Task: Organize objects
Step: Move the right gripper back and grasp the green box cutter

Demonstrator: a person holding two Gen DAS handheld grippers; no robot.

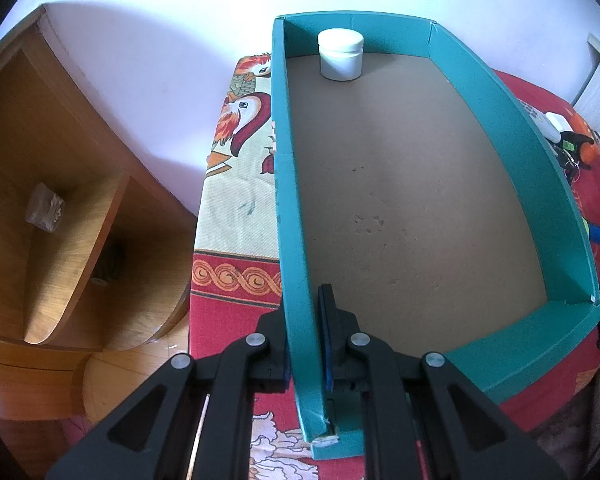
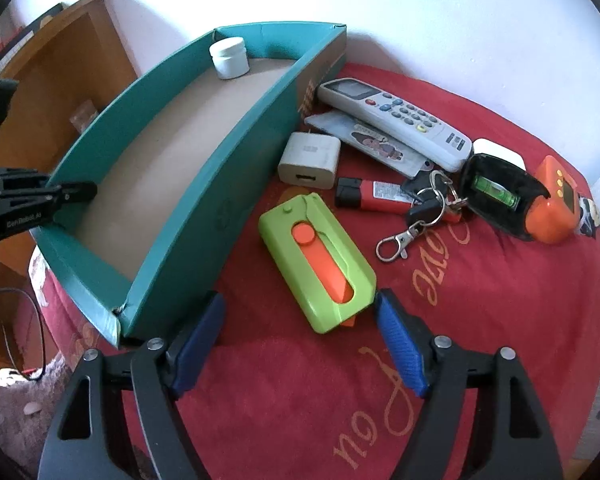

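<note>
The teal box point(image 1: 296, 200) sits at the red cloth's point(image 2: 480, 320) left edge, its left wall clamped by the left gripper point(image 1: 306, 344). The right gripper point(image 2: 300, 320) hangs spread wide, empty, just short of the green-and-orange case point(image 2: 316, 256). White jar point(image 1: 340, 54) in the box's far corner.

Left of my red-clothed surface point(image 2: 480, 320) stands a wooden shelf unit point(image 1: 60, 220); behind both, a bright white wall point(image 1: 160, 60).
</note>
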